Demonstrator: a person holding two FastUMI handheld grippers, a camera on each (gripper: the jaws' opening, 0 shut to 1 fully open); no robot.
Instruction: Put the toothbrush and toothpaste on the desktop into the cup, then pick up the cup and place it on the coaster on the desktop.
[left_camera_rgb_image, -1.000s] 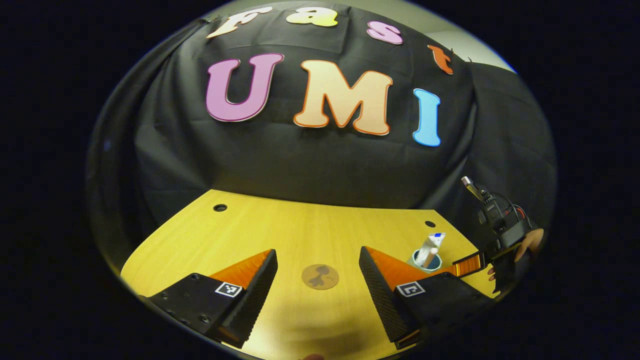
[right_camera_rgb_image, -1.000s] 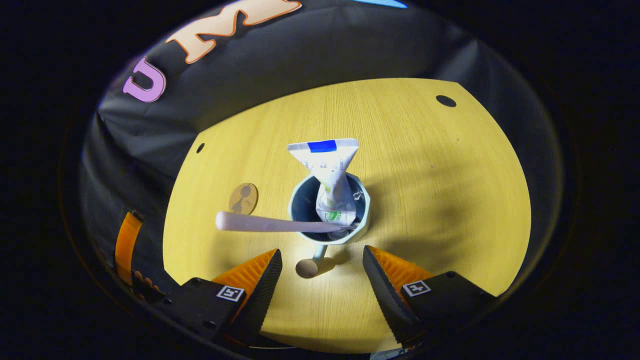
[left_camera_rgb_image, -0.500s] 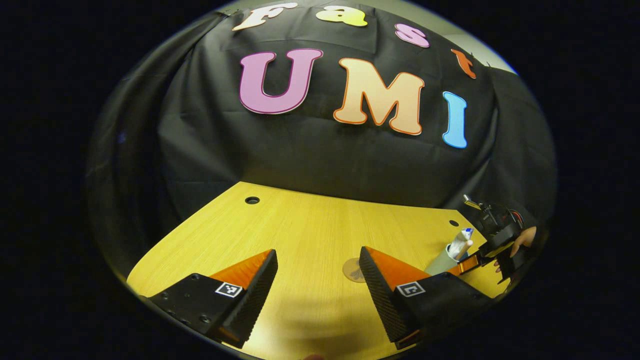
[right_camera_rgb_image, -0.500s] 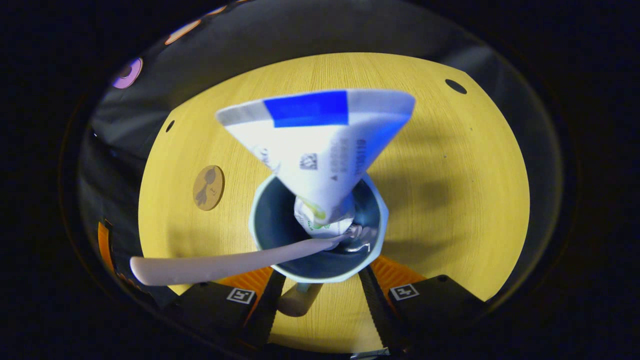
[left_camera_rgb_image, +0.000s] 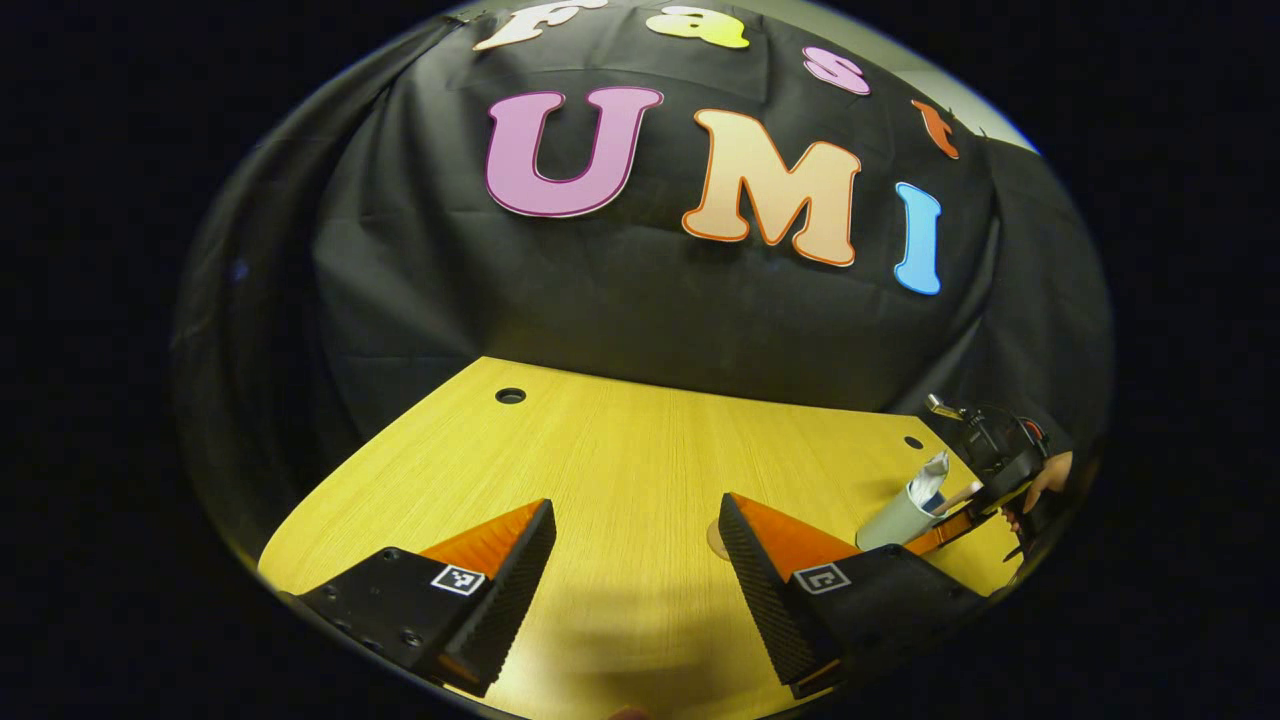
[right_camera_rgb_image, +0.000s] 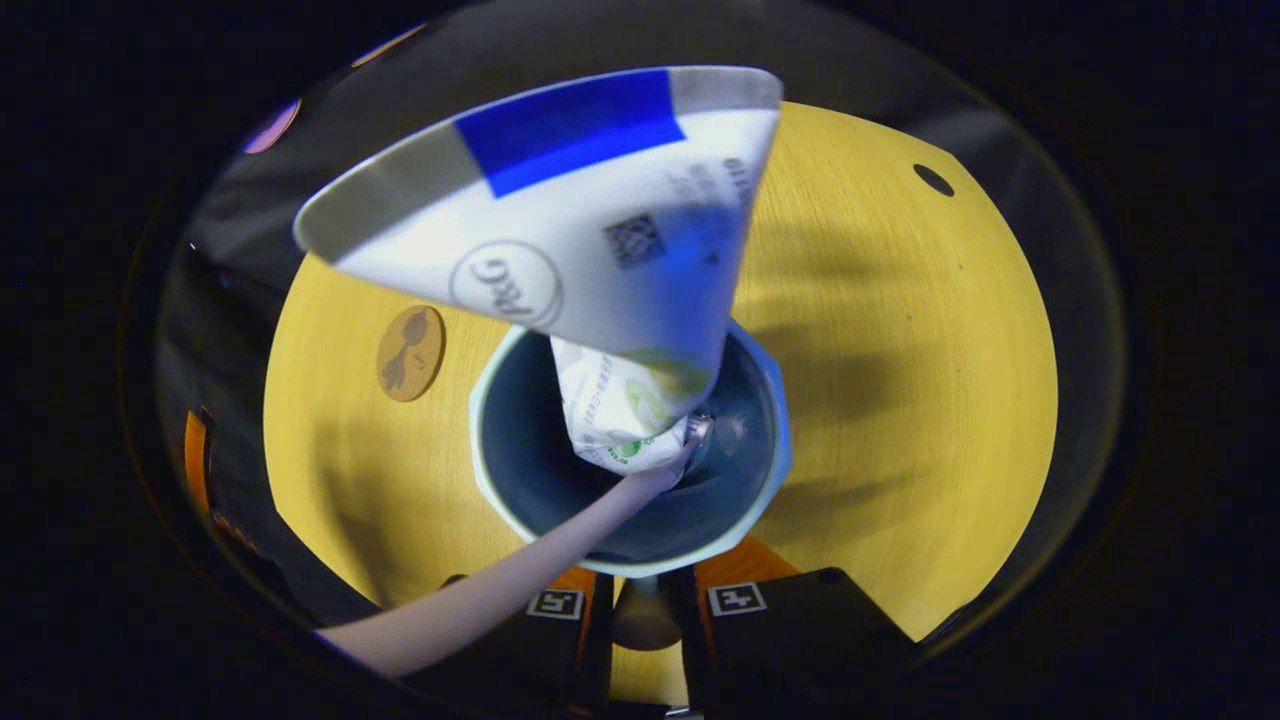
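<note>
Pale-blue faceted cup (right_camera_rgb_image: 630, 470) apparently pinched at its handle by right gripper (right_camera_rgb_image: 645, 615); left gripper (left_camera_rgb_image: 635, 570) spread.
Lift was best kept level toward round brown coaster (right_camera_rgb_image: 410, 352).

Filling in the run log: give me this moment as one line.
right gripper: shut on cup handle | cup: holds toothpaste, toothbrush | coaster: bare | left gripper: open, idle

You have one cup (right_camera_rgb_image: 628, 470), with one toothpaste tube (right_camera_rgb_image: 590, 230) and one toothbrush (right_camera_rgb_image: 520, 580) standing in it. One coaster (right_camera_rgb_image: 410, 352) lies on the bench (left_camera_rgb_image: 620, 470), which has two round holes (left_camera_rgb_image: 510, 395). Two grippers are in play: left gripper (left_camera_rgb_image: 635, 560), right gripper (right_camera_rgb_image: 645, 620).
</note>
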